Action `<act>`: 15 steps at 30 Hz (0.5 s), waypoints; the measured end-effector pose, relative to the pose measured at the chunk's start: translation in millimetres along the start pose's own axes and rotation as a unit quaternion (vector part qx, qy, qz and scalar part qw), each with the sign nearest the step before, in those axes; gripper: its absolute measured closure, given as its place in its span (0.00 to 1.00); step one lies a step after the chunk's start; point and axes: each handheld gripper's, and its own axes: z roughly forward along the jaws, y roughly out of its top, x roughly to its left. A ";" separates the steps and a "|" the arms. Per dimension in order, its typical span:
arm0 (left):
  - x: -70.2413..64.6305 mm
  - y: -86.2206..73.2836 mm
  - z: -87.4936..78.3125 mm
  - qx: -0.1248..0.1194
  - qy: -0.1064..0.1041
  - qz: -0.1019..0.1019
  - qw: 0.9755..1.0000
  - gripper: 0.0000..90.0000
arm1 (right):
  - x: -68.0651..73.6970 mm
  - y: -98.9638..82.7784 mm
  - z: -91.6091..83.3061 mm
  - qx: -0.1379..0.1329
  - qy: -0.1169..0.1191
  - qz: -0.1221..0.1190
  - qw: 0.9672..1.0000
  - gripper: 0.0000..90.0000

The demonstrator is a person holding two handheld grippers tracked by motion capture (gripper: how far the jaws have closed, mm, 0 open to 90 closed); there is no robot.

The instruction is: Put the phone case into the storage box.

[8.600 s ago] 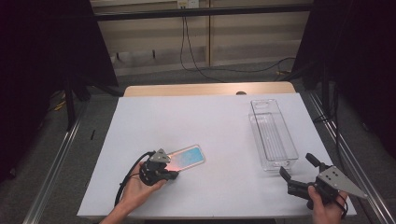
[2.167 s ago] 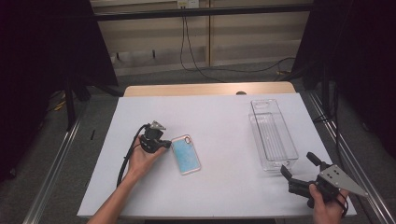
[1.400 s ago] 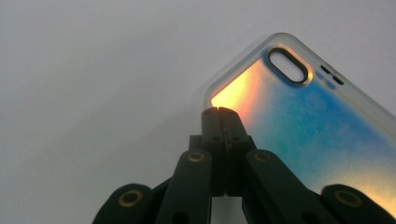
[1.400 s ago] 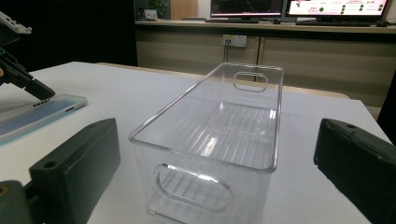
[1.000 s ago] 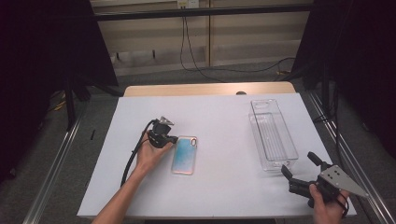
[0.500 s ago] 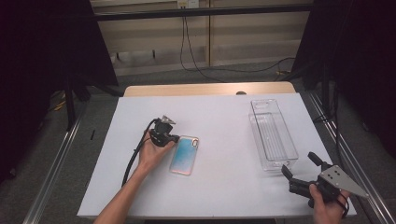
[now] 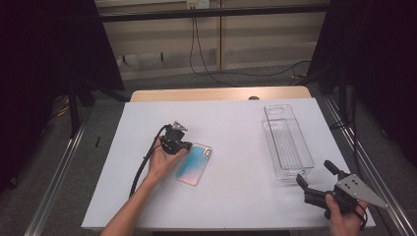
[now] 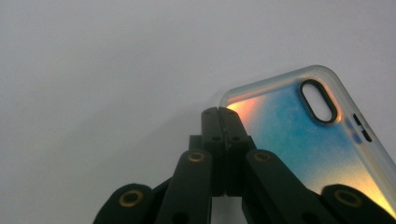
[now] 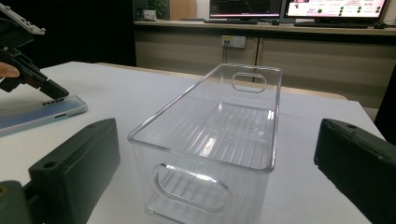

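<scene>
left hand-held gripper closed, hiding phone case corner; right hand-held gripper apart.

My left gripper jaws pressed together, tips at the iridescent phone case corner, white table beneath

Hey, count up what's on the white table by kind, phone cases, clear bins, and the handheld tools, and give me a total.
Phone case: 1
Clear plastic bin: 1
Handheld tools: 2, the left tool and the right tool
Total: 4
</scene>
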 end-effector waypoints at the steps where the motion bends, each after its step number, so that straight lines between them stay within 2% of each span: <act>1: -0.5 0.4 0.6 -0.003 -0.001 -0.003 1.000 1.00 | -0.1 0.0 0.0 0.000 0.000 0.000 1.000 0.00; 4: -1.6 0.9 1.3 -0.003 0.003 0.002 1.000 1.00 | -0.2 0.1 0.0 0.000 0.000 0.001 1.000 0.00; 5: -1.4 0.8 1.4 -0.005 -0.003 -0.001 1.000 1.00 | -0.2 0.1 0.0 0.000 0.000 0.001 1.000 0.00; 9: -3.2 2.1 2.8 -0.002 -0.002 0.004 1.000 1.00 | 0.1 -0.2 1.0 0.003 0.003 -0.001 1.000 0.00; 15: -2.2 1.5 3.6 -0.007 -0.007 0.003 1.000 1.00 | 0.2 -0.1 1.2 0.003 0.006 -0.001 1.000 0.00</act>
